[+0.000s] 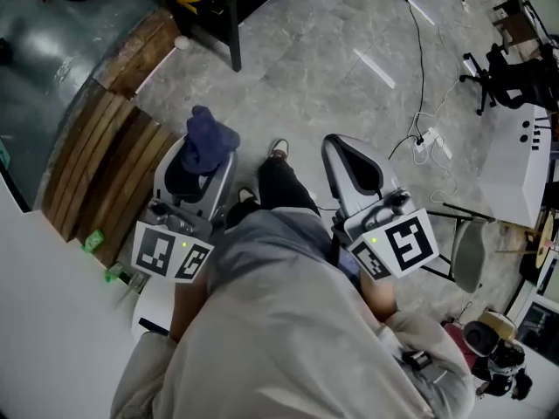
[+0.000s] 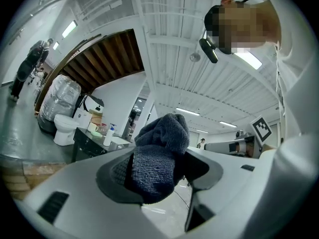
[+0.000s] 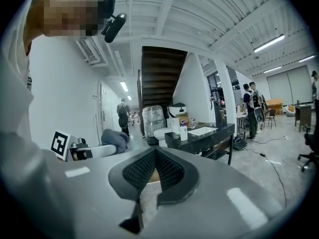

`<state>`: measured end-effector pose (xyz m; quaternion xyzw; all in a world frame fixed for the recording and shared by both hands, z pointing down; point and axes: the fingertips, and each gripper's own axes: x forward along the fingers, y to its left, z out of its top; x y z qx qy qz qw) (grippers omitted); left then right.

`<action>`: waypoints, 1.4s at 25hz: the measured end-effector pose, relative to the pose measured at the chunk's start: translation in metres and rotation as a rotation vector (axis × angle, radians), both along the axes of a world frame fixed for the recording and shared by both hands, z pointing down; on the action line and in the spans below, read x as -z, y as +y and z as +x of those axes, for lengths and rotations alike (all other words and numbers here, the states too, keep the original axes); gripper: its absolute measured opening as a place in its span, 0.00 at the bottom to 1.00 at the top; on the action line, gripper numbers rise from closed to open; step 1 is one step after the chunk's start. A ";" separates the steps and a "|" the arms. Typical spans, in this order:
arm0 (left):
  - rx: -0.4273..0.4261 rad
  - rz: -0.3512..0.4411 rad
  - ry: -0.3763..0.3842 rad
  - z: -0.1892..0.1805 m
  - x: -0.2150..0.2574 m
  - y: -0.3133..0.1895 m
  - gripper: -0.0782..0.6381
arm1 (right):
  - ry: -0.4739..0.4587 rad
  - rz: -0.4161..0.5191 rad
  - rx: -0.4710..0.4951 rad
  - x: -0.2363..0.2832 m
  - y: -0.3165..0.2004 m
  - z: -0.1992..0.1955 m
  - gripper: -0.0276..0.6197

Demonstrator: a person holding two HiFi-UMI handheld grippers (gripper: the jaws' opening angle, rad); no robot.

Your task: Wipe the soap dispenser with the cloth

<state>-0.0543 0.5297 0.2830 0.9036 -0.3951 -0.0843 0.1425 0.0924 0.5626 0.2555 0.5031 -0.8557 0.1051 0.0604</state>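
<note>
A dark blue cloth (image 1: 210, 140) is bunched between the jaws of my left gripper (image 1: 203, 157), which is shut on it. In the left gripper view the cloth (image 2: 159, 156) fills the gap between the pads and hides them. The soap dispenser (image 3: 184, 132), a small white pump bottle, stands on a dark table (image 3: 212, 134) some way ahead; it also shows small in the left gripper view as the dispenser (image 2: 108, 135). My right gripper (image 3: 156, 169) is shut with nothing in it, its ribbed pads pressed together. Both grippers are held close to the person's body, far from the table.
A white toilet (image 2: 64, 127) and a plastic-wrapped bundle (image 3: 152, 117) stand beside the table. Wooden planks (image 1: 105, 147) lie at the left, cables (image 1: 421, 138) and an office chair (image 1: 515, 72) at the right. People (image 3: 251, 108) stand in the background.
</note>
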 end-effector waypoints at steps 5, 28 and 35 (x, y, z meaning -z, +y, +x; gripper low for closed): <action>0.040 -0.011 -0.033 0.001 -0.008 -0.020 0.45 | 0.035 0.006 0.016 -0.009 -0.020 0.002 0.05; 0.085 -0.064 -0.092 0.039 -0.026 -0.197 0.45 | 0.109 -0.060 0.044 -0.031 -0.178 0.044 0.05; 0.105 -0.041 -0.090 0.061 -0.016 -0.235 0.45 | 0.095 -0.039 0.068 -0.026 -0.220 0.065 0.05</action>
